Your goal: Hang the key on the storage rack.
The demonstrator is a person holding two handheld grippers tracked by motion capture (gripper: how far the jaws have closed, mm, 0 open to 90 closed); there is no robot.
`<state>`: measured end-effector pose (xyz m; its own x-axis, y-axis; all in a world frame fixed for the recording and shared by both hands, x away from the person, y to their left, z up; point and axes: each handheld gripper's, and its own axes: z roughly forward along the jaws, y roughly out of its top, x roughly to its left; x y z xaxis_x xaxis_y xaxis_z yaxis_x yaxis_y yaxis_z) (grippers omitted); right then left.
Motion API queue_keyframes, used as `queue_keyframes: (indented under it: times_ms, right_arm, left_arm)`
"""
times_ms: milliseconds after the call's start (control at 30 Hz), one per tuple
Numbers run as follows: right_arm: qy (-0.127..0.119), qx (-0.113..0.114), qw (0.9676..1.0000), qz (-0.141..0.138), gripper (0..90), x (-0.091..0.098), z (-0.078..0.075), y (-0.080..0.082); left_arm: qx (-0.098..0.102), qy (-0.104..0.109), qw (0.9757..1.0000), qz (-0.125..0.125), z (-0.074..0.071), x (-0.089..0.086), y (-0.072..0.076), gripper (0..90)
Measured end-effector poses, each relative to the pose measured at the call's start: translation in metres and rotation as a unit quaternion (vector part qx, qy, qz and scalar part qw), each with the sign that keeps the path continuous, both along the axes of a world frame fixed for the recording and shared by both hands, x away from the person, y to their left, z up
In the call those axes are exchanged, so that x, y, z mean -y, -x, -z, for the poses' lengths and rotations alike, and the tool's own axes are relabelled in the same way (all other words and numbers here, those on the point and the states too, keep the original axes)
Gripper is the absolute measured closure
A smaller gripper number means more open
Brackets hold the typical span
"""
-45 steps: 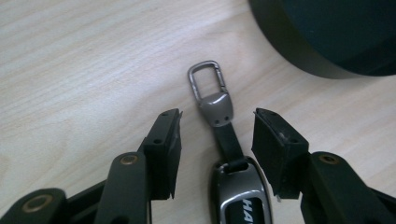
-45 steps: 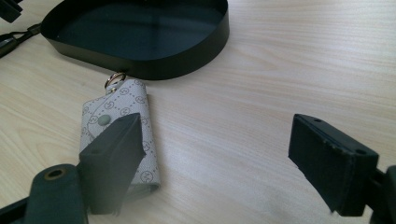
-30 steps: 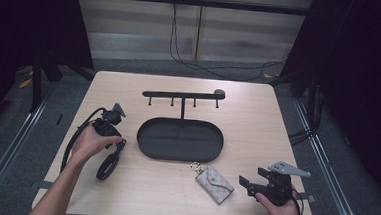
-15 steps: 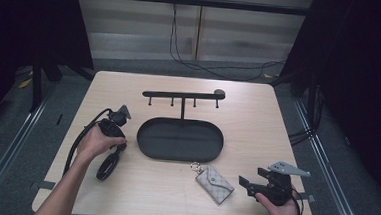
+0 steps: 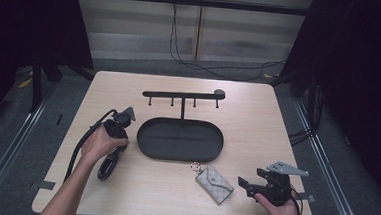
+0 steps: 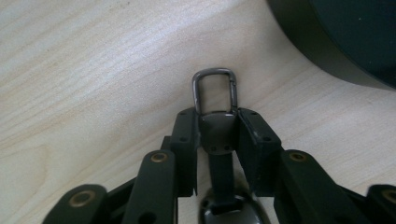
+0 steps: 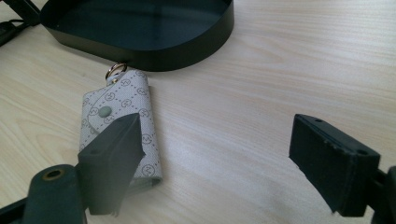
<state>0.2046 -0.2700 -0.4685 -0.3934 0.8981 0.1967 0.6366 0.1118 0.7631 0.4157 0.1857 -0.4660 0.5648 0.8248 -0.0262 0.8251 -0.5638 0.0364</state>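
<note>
My left gripper (image 6: 217, 126) is shut on the black strap (image 6: 219, 140) of a key holder. The strap's metal clasp ring (image 6: 215, 88) sticks out past the jaw tips, low over the wood. In the high view this left gripper (image 5: 120, 120) sits just left of the black oval tray (image 5: 179, 157). A grey patterned key wallet (image 5: 215, 180) with a gold ring lies in front of the tray. My right gripper (image 5: 251, 177) stands open just right of it. In the right gripper view the wallet (image 7: 116, 100) lies partly behind the left jaw, outside the right gripper's (image 7: 219, 140) gap.
A black rack with several hooks (image 5: 183, 94) stands behind the tray. The tray's wall (image 7: 187, 51) rises just beyond the wallet. The left gripper's cable (image 5: 78, 148) loops out toward the table's left edge. Bare wood lies to the right of the tray.
My left hand and gripper have shifted slightly right, toward the tray. The right gripper and the wallet have not moved.
</note>
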Motion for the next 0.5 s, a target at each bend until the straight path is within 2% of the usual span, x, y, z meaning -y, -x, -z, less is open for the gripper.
queue_keyframes:
  times_ms: [267, 367, 400, 500]
  right_arm:
    - [0.0, -0.003, 1.0, -0.001, 17.0, 0.0003, 0.0002, -0.0003]
    - [0.0, -0.004, 1.0, -0.001, 17.0, 0.0004, 0.0003, -0.0003]
    - [0.0, -0.004, 1.0, -0.001, 17.0, 0.0004, 0.0003, -0.0004]
    - [0.0, -0.006, 1.0, 0.0, 17.0, 0.0003, 0.0005, -0.0007]
  left_arm:
    - [-0.015, -0.007, 0.9999, -0.003, -0.0005, 0.0012, -0.0031, 70.8]
    - [-0.013, -0.005, 0.9999, -0.007, 0.0003, 0.0018, -0.0031, 70.9]
    - [-0.017, -0.007, 0.9998, 0.012, -0.0005, 0.0002, -0.0052, 70.9]
    - [-0.023, 0.003, 0.9997, -0.003, -0.0002, -0.0016, -0.0052, 70.9]
